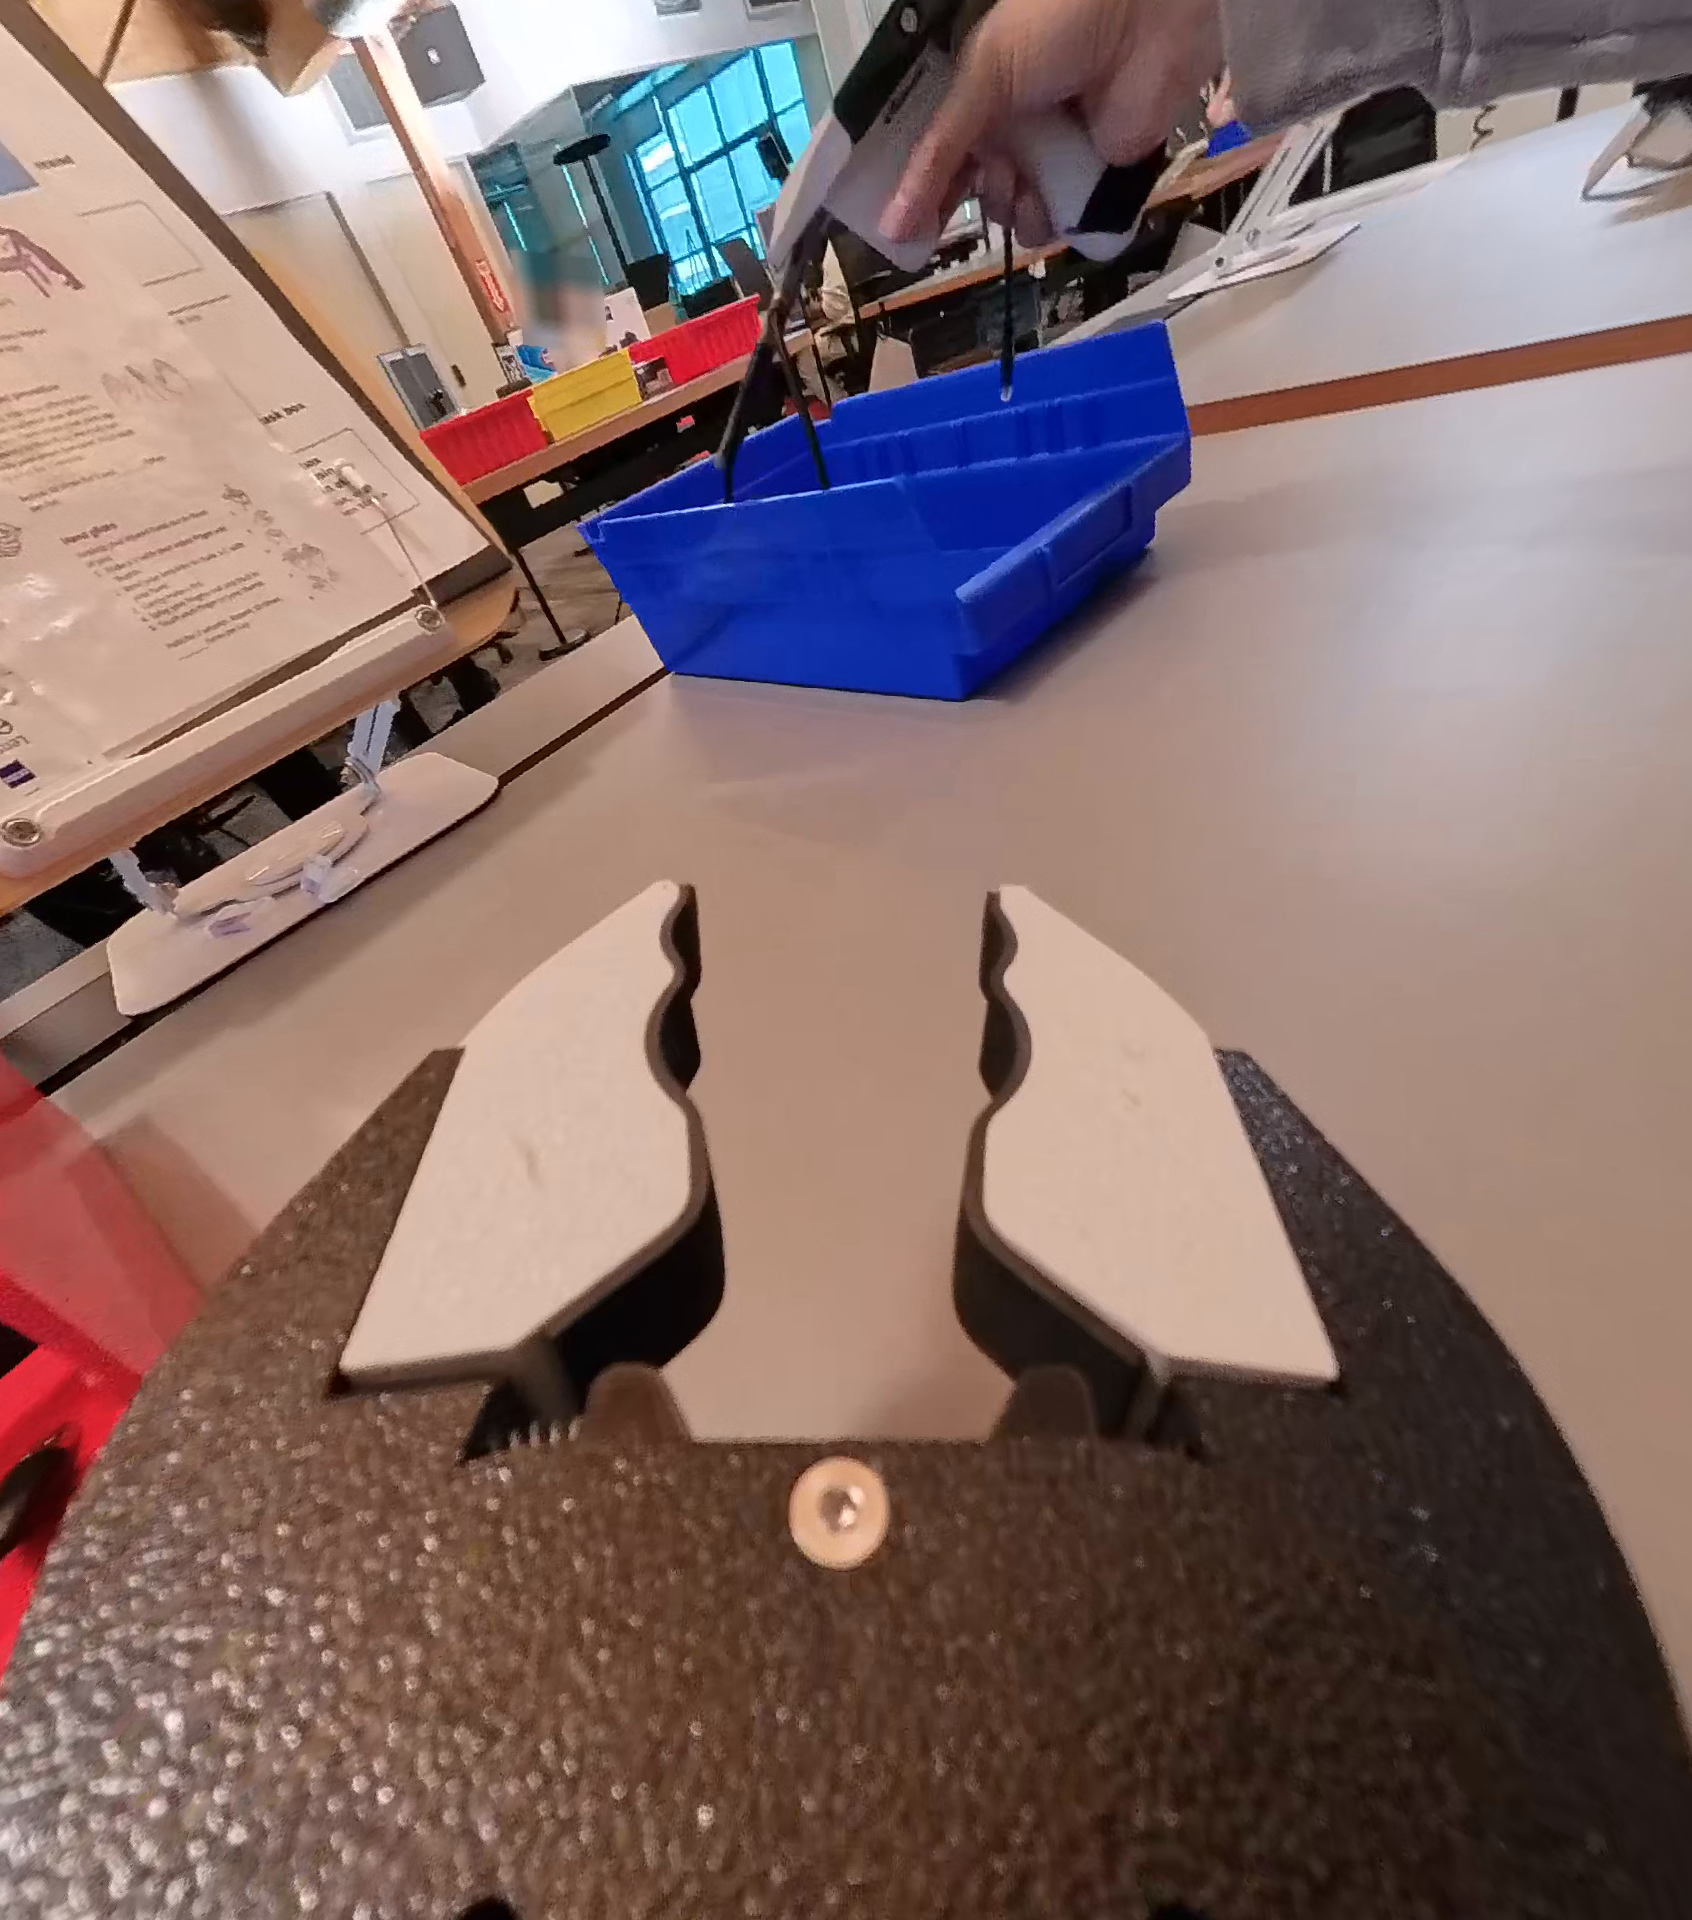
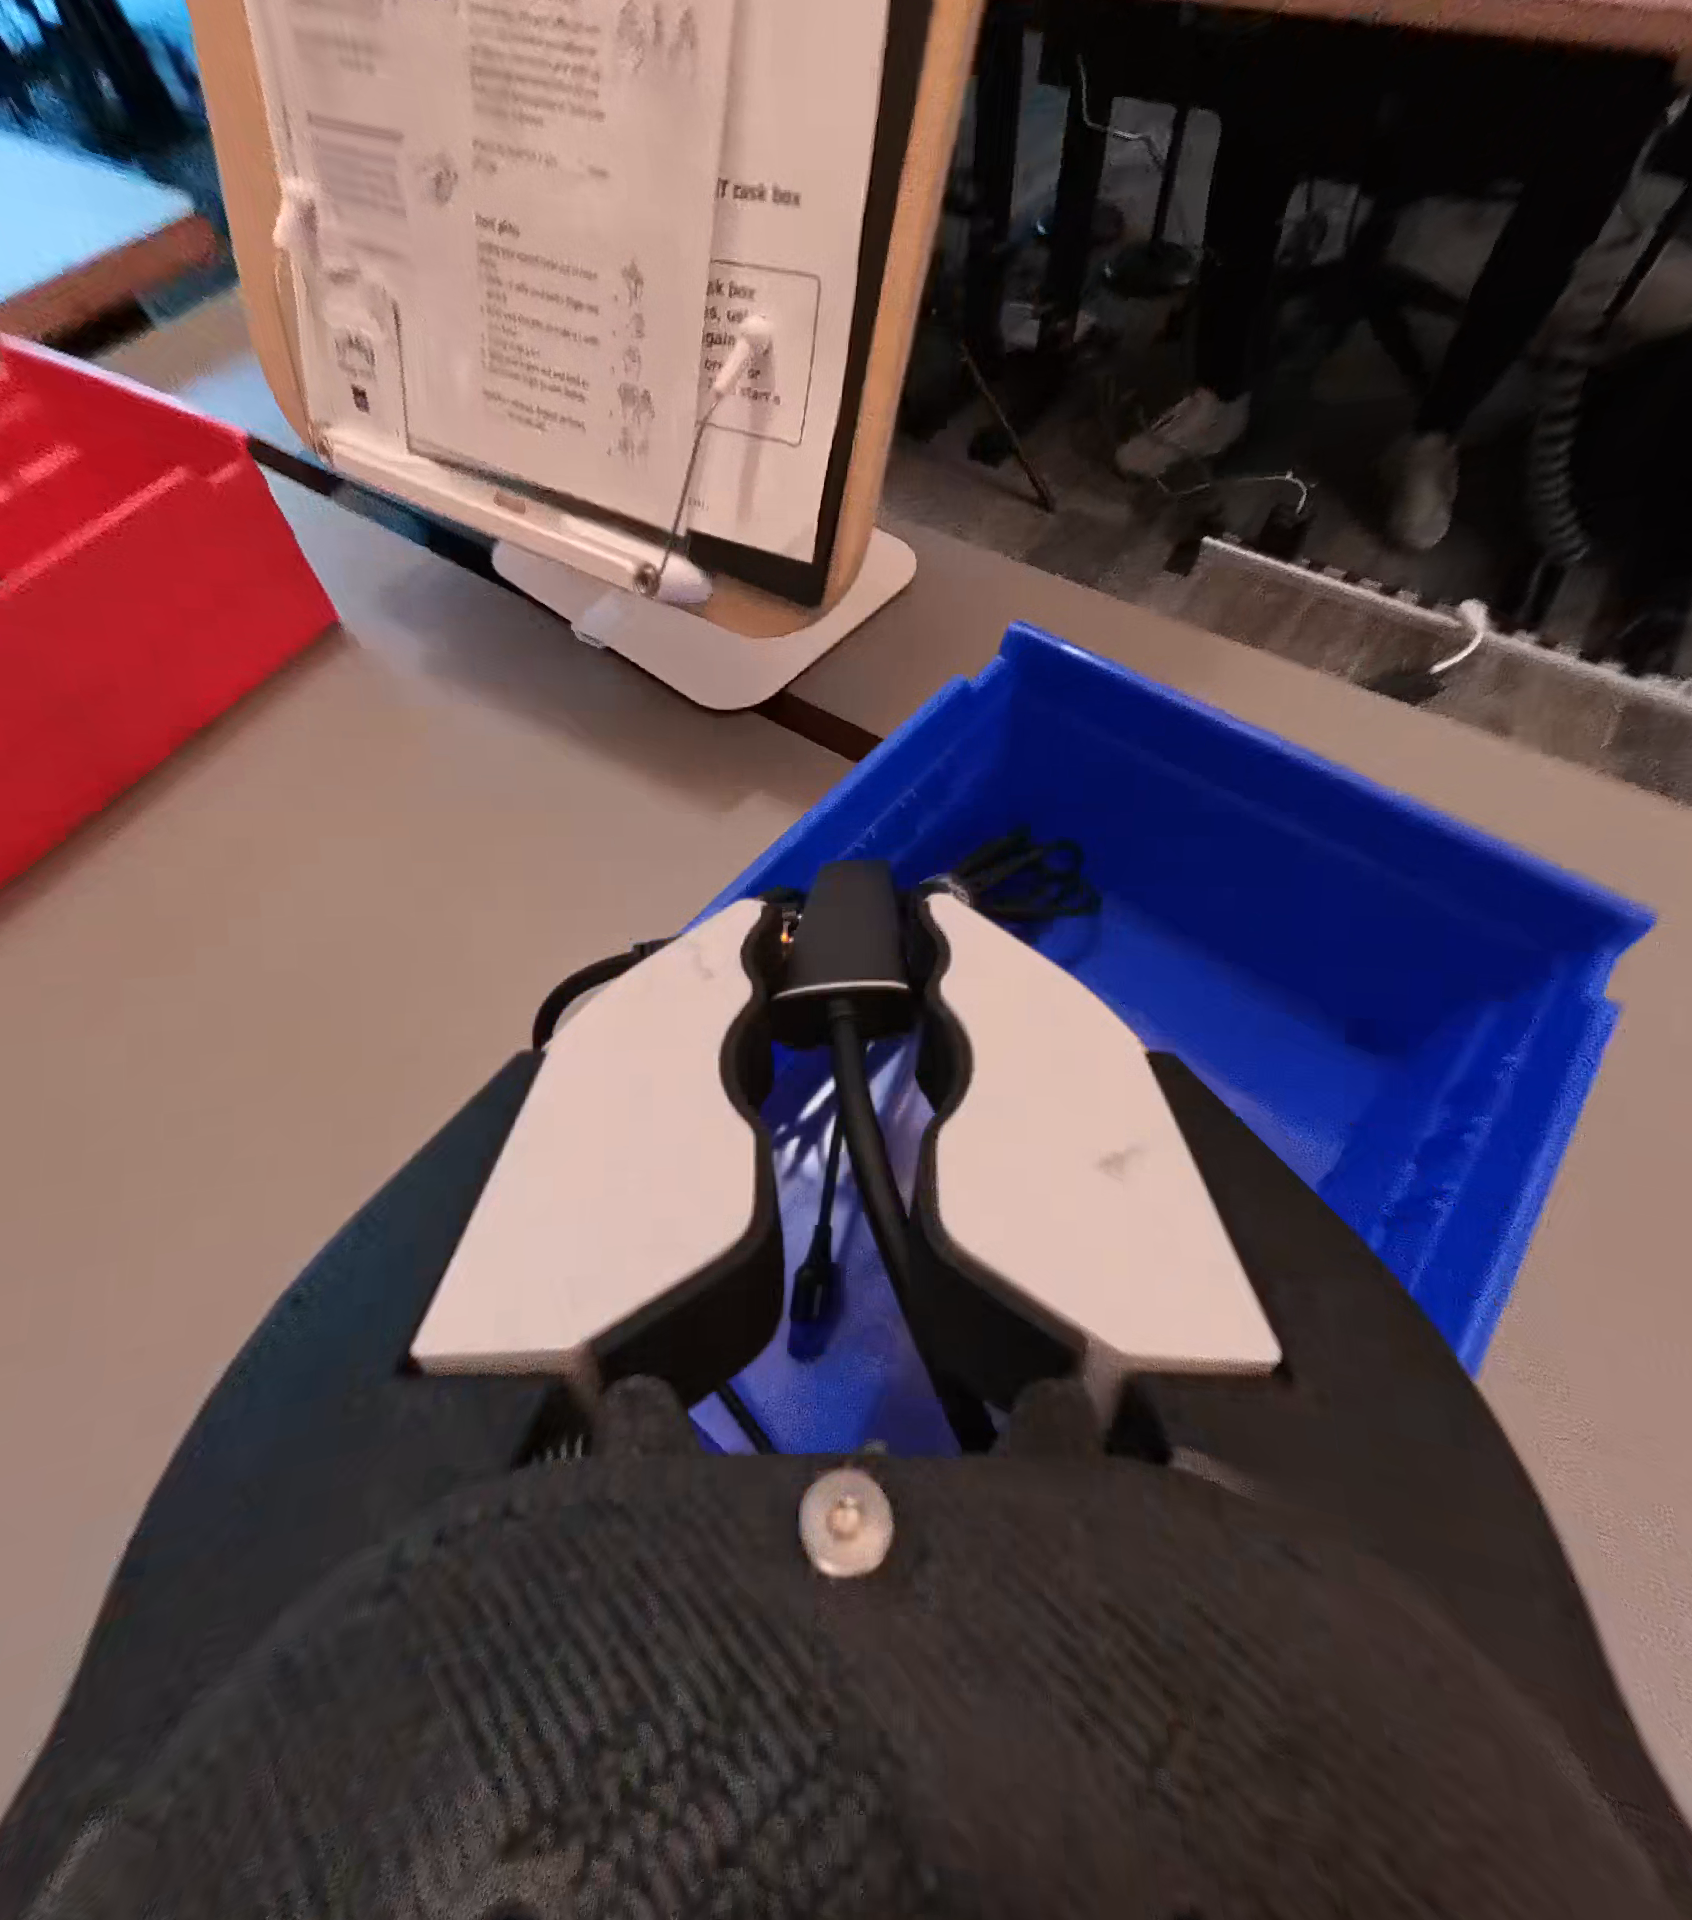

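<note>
My right gripper (image 2: 840,914) is shut on a small black adapter (image 2: 837,966) with black cables (image 2: 863,1164) hanging from it. It holds the adapter above the near left corner of a blue bin (image 2: 1341,935). A coil of black cable (image 2: 1024,878) lies inside the bin. In the left wrist view the right gripper, held by a hand (image 1: 1008,114), hovers over the same blue bin (image 1: 883,561) with cables (image 1: 780,416) dangling into it. My left gripper (image 1: 837,909) is open and empty, low over the grey table (image 1: 1341,935).
A red bin (image 2: 73,665) stands at the left; in the left wrist view its corner (image 1: 0,1174) is beside my left gripper, with black parts inside. A document stand with printed sheets (image 2: 561,312) stands behind the bins. Other tables with red and yellow bins stand far back. One gripper's finger ends stand about 40 centimeters off the other's.
</note>
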